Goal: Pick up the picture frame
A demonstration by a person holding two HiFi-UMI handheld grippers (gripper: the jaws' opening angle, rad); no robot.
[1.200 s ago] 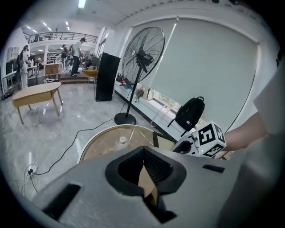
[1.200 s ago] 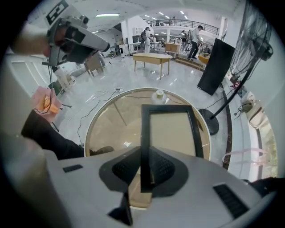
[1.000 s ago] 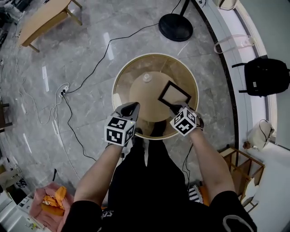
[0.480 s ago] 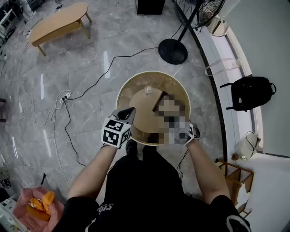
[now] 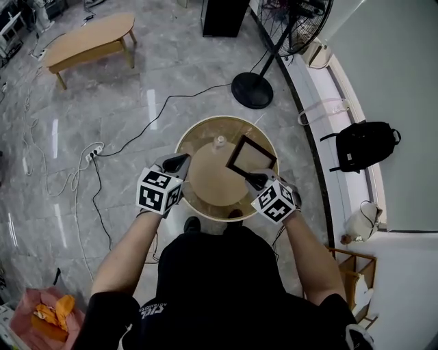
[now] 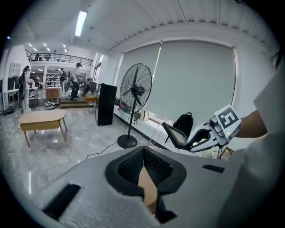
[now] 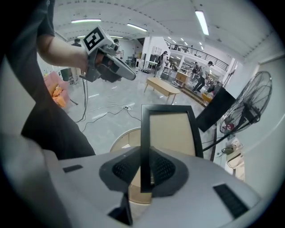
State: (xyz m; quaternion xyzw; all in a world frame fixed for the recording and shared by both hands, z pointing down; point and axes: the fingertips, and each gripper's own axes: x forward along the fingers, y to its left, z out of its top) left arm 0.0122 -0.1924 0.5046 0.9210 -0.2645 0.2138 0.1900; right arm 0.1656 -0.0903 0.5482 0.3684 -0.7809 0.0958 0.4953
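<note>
The black picture frame (image 5: pixel 251 154) with a tan panel hangs above the round glass-topped table (image 5: pixel 194 134), tilted. My right gripper (image 5: pixel 259 180) is shut on the frame's near corner. In the right gripper view the frame (image 7: pixel 171 131) stands upright, its left bar clamped between the jaws of that gripper (image 7: pixel 144 167). My left gripper (image 5: pixel 175 164) hovers over the table's left rim, shut and with nothing in it; its pads meet in the left gripper view (image 6: pixel 143 164). That view also shows the frame (image 6: pixel 176 135) held at the right.
A small white object (image 5: pixel 219 141) sits at the table's centre. A standing fan's base (image 5: pixel 252 90) and a black box (image 5: pixel 223 16) lie beyond the table. A black backpack (image 5: pixel 360 145) is at the right wall, a wooden coffee table (image 5: pixel 87 41) far left. Cables (image 5: pixel 96 147) cross the floor.
Both grippers have risen from the table's near edge. The frame has come up off the tabletop in the right gripper, and the left gripper has stayed shut and empty.
</note>
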